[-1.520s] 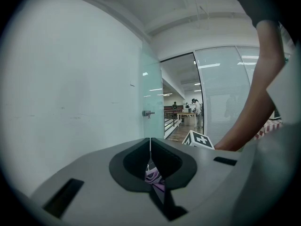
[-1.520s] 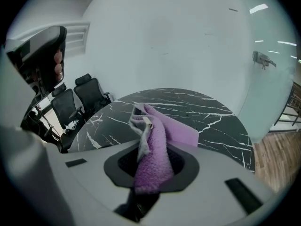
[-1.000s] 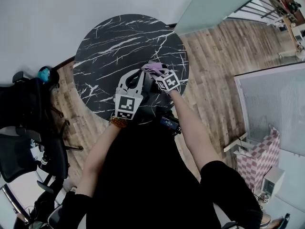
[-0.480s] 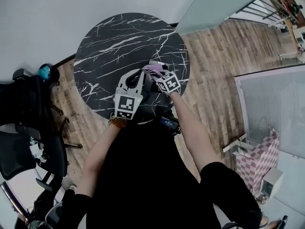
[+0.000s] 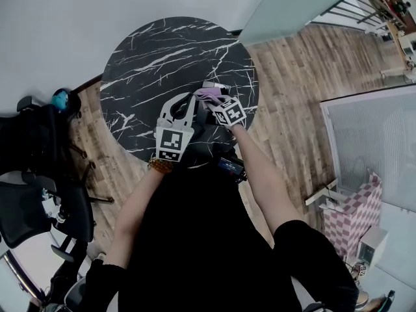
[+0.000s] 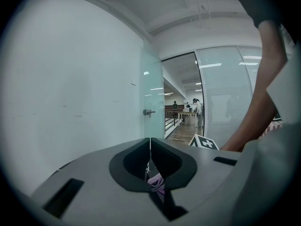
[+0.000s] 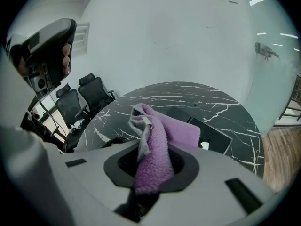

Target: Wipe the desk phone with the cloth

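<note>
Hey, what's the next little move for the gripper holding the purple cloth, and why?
Probably lower the right gripper a little so the purple cloth presses onto the desk phone. Its fingers are shut on the cloth, which bunches up in front of the dark phone lying on the marble table. Firm contact between cloth and phone isn't evident.

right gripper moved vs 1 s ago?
No. The right gripper sits at the same spot over the marble table's near edge, jaws shut on the purple cloth.
</note>
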{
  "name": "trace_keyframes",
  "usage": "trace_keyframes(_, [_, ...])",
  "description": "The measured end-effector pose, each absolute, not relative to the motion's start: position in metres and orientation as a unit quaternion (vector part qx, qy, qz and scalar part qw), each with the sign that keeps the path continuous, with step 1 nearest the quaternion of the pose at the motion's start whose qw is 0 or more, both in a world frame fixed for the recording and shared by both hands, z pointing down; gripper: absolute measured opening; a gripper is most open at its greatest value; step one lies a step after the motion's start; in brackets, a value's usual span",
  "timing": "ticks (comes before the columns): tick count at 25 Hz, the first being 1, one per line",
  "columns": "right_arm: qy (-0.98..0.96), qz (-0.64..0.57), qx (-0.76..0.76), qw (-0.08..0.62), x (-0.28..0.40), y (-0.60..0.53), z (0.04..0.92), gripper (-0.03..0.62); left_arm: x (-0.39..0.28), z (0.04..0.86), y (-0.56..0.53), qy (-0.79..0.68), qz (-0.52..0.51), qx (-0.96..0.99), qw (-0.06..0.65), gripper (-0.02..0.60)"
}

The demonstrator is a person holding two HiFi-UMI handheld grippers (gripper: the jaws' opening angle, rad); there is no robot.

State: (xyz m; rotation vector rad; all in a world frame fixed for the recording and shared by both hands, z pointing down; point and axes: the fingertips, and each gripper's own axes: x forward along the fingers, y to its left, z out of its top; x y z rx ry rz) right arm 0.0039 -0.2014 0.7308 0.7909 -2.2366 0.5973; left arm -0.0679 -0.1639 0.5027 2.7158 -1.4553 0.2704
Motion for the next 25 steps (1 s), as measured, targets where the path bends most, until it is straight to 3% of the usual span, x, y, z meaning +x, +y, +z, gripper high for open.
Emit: trace_keyframes(25, [-0.859,0.242,0.303,0.334,0.001,-0.189,0.734,0.075,-0.067,0.507,-0.162,-0.464,0.095,0.880,0.028,0.020])
